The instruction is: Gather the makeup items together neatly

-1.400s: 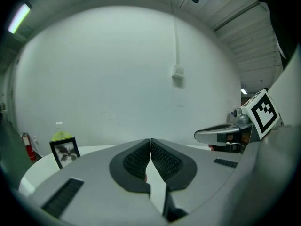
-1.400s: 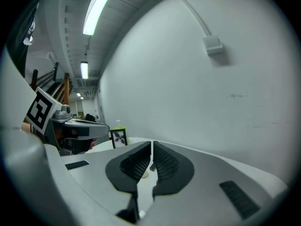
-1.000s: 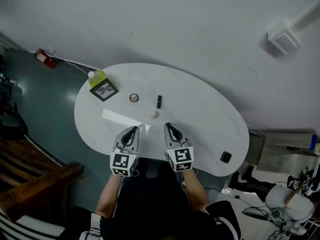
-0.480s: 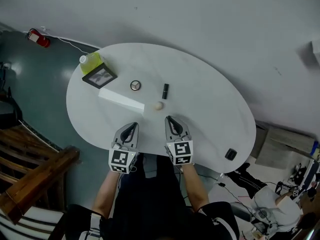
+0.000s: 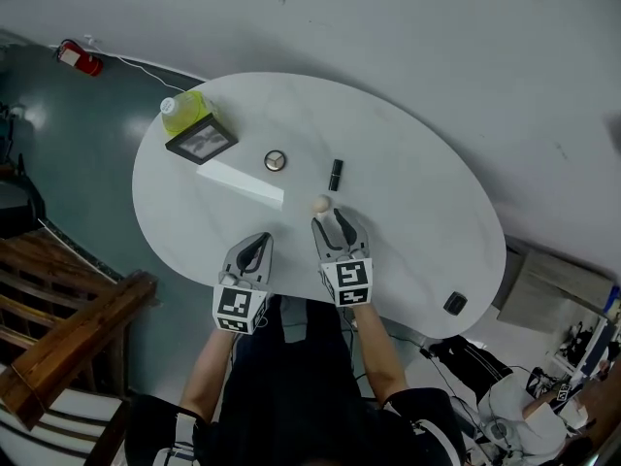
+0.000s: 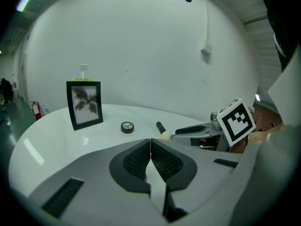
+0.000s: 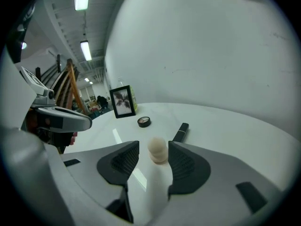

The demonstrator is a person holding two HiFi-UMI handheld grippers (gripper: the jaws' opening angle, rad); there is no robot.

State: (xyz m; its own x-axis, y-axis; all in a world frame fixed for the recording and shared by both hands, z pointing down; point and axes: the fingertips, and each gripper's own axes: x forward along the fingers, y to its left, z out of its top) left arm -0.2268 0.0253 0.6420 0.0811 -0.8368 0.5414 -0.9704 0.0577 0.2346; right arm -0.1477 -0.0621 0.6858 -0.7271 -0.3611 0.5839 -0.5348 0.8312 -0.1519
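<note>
On the white oval table (image 5: 408, 173) lie a beige makeup sponge (image 5: 320, 203), a black lipstick tube (image 5: 335, 174) and a small round compact (image 5: 276, 160). My right gripper (image 5: 330, 223) sits just short of the sponge (image 7: 158, 149), its jaws opening, with the sponge framed ahead between the fingertips and untouched. The lipstick (image 7: 180, 132) and compact (image 7: 144, 121) lie beyond. My left gripper (image 5: 255, 249) is shut and empty near the table's front edge. From the left gripper view the compact (image 6: 127, 126), lipstick (image 6: 161, 127) and sponge (image 6: 165, 135) show ahead.
A black picture frame (image 5: 201, 141) stands at the far left with a green bottle (image 5: 181, 112) behind it. A small black object (image 5: 454, 304) lies near the right front edge. A wooden bench (image 5: 58, 328) stands left of the table, a red extinguisher (image 5: 70, 54) against the wall.
My right gripper has moved forward up to the sponge and its jaws have parted. The left gripper has stayed near the front edge. The head view has shifted slightly.
</note>
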